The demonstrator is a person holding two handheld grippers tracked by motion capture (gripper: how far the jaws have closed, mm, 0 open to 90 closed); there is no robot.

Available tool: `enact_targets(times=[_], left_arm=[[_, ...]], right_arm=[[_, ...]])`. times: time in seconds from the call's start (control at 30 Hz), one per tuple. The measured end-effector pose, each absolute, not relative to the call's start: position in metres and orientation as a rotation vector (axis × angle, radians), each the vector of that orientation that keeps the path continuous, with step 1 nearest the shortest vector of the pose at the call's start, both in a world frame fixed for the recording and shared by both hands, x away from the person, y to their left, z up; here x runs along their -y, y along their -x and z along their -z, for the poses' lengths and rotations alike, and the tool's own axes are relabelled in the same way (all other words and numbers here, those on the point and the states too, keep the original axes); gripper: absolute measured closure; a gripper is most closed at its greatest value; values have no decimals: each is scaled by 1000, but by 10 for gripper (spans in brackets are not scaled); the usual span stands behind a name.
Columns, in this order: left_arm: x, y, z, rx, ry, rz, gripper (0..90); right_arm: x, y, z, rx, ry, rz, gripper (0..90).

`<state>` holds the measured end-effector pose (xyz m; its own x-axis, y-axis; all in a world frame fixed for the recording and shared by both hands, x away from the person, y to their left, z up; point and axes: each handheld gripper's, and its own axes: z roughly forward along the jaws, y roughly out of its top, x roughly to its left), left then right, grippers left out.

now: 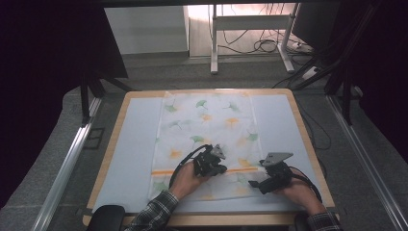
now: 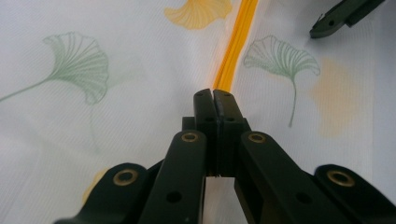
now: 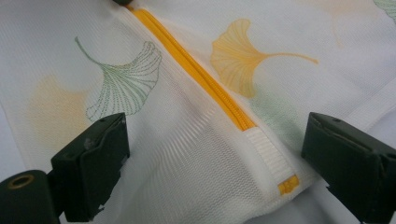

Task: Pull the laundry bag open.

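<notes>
Two grippers work the mesh bag (image 1: 207,139): left gripper (image 2: 213,100) jaws pinch its orange zipper (image 2: 236,44); right gripper (image 3: 215,154) jaws straddle the zipper's end, spread.

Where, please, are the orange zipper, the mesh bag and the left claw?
orange zipper (image 3: 196,74): right gripper view, mid-length of the teeth.
mesh bag (image 1: 207,120): high view, middle of the leaf-printed fabric.
left claw (image 2: 213,100): left gripper view, closed tips.

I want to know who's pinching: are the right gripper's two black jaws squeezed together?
No, the right gripper has its jaws standing wide apart, one on each side of the orange zipper end on the mesh bag.
</notes>
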<state>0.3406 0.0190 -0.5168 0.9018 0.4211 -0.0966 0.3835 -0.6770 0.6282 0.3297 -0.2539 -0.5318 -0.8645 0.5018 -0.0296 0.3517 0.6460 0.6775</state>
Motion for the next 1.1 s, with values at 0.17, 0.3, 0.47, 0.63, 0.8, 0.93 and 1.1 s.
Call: enact_targets(times=[0.17, 0.3, 0.47, 0.63, 0.8, 0.93, 1.1], left_arm=[[-26, -339, 517, -586, -2379, -68, 900], [-28, -337, 516, -586, -2381, -80, 900], [-34, -336, 516, -597, -2377, -86, 900], [-43, -334, 517, -620, -2364, -82, 900], [-51, -332, 516, -639, -2358, -86, 900], [-55, -331, 517, -655, -2350, -87, 900], [-60, -330, 517, -663, -2356, -90, 900]], right_arm=[[254, -330, 532, -2650, -696, -1024, 74], [254, -330, 532, -2648, -699, -1025, 74], [254, -330, 532, -2649, -697, -1026, 74], [254, -330, 532, -2650, -696, -1024, 74], [254, -330, 532, -2648, -698, -1026, 74], [254, -330, 532, -2647, -698, -1026, 74], [254, -329, 532, -2646, -699, -1027, 74]])
